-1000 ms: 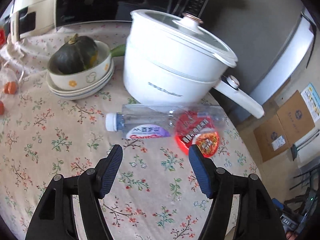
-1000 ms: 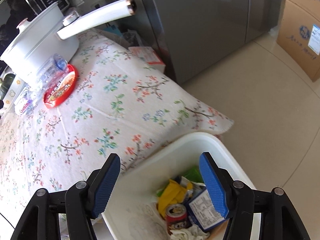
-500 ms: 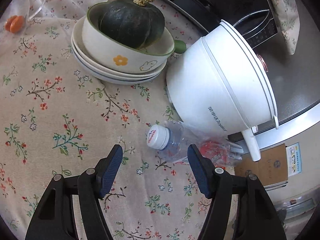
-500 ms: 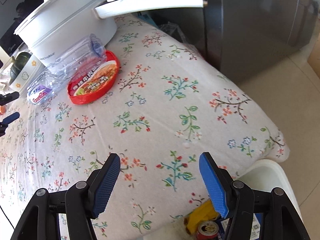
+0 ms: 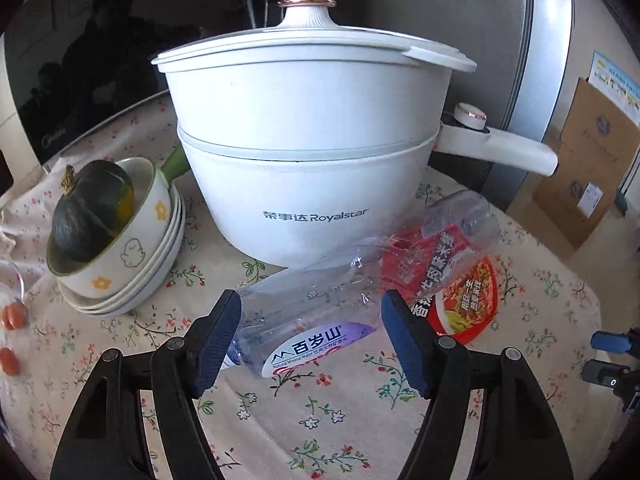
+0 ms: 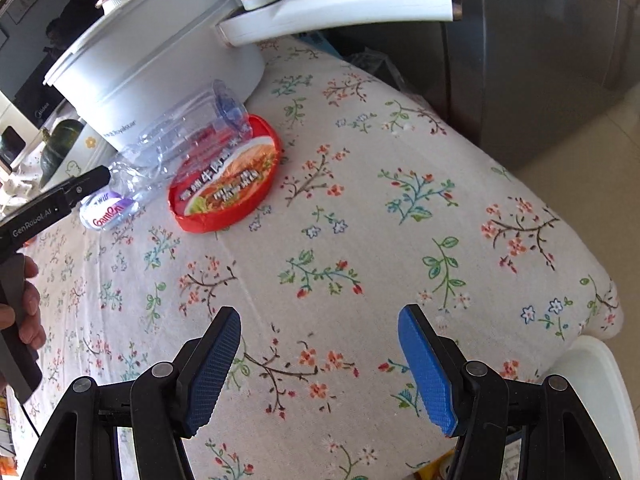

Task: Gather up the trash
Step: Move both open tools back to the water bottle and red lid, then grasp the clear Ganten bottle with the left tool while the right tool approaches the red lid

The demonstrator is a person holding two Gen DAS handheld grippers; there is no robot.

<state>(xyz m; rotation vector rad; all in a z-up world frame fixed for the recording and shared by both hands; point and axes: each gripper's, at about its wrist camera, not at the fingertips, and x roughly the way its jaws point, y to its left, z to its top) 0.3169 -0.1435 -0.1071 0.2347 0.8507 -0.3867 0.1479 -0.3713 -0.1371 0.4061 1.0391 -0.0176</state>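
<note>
L gripper (image 5: pixel 310 336) jaws wide and just been opening further; the empty plastic bottle (image 5: pixel 320 312) lies between them at its label end, pads not pressing, so nothing gripped yet. R gripper (image 6: pixel 320 364) jaws also wide, empty, over bare floral tablecloth (image 6: pixel 400 200) near the table's near-right edge. Bottle lies on its side against the white pot (image 5: pixel 308 152), its far-right end resting on the red noodle-cup lid (image 5: pixel 464 304); both well apart from the R jaws, far-left in that view. Progress: white bin (image 6: pixel 592 364) just beyond the table edge at right, w/ some wrappers showing at the bottom edge, so prob. partly done. Left: bottle and lid, at least. Bowls w/ squash (image 5: pixel 92 216) at far left aren't trash.
</note>
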